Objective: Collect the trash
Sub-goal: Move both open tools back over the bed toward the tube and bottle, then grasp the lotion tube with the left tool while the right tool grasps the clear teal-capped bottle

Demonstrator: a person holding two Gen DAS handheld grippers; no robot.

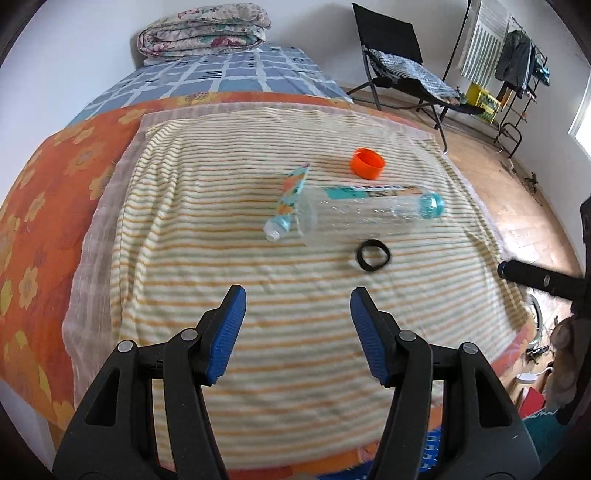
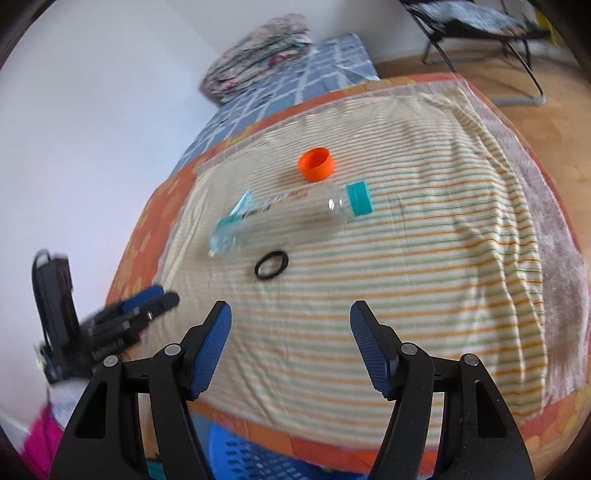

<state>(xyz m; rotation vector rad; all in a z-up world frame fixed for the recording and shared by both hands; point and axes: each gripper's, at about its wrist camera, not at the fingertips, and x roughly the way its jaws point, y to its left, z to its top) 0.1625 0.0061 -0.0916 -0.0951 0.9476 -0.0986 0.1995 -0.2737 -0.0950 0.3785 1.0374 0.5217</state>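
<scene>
On a striped towel (image 1: 258, 295) on the bed lie a clear plastic bottle (image 1: 369, 214) with a teal cap, a small printed tube (image 1: 288, 203), an orange cap (image 1: 367, 163) and a black ring (image 1: 373, 255). My left gripper (image 1: 297, 299) is open and empty, above the towel's near part, short of the bottle. My right gripper (image 2: 290, 314) is open and empty, just short of the black ring (image 2: 271, 265). The bottle (image 2: 295, 214), the orange cap (image 2: 316, 164) and the left gripper (image 2: 140, 306) at the left edge show in the right wrist view.
A blue slotted basket (image 2: 251, 458) sits below the bed's near edge. A folded quilt (image 1: 203, 31) lies at the bed's far end by the wall. A black chair (image 1: 399, 70) and a clothes rack (image 1: 517, 66) stand on the wooden floor at right.
</scene>
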